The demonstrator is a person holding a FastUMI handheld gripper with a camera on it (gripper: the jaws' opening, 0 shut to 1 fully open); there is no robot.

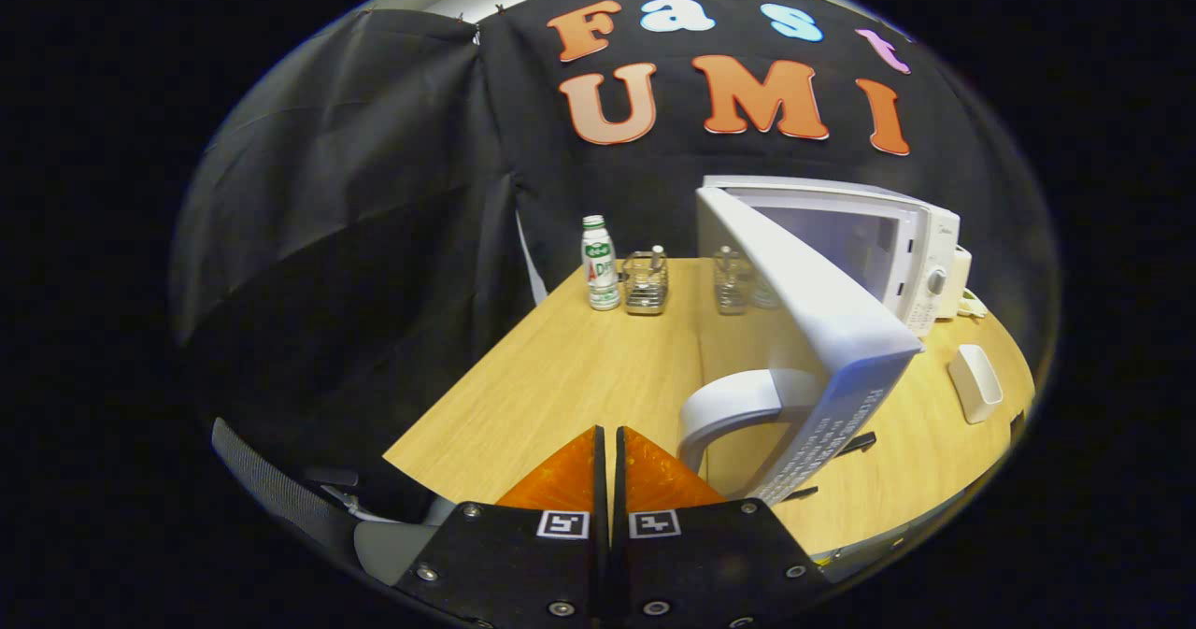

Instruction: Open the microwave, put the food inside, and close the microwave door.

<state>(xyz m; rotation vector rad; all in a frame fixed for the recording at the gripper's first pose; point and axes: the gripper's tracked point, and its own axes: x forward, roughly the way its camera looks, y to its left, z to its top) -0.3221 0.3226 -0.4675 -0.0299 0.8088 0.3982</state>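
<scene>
A white microwave (920, 250) stands at the far right of the wooden table (579, 367). Its door (822, 321) is swung wide open toward me, edge-on, with its curved white handle (733, 405) just ahead and to the right of my fingers. My gripper (609, 442) is shut, fingertips together with nothing between them, hovering over the table's near edge. The handle is apart from the fingers. The microwave's cavity is mostly hidden behind the door.
A small white and green bottle (600, 264) and a clear glass jar (646, 283) stand at the table's back, left of the door. Another glass jar (732, 280) sits behind the door. A white rectangular dish (975, 382) lies right of the door.
</scene>
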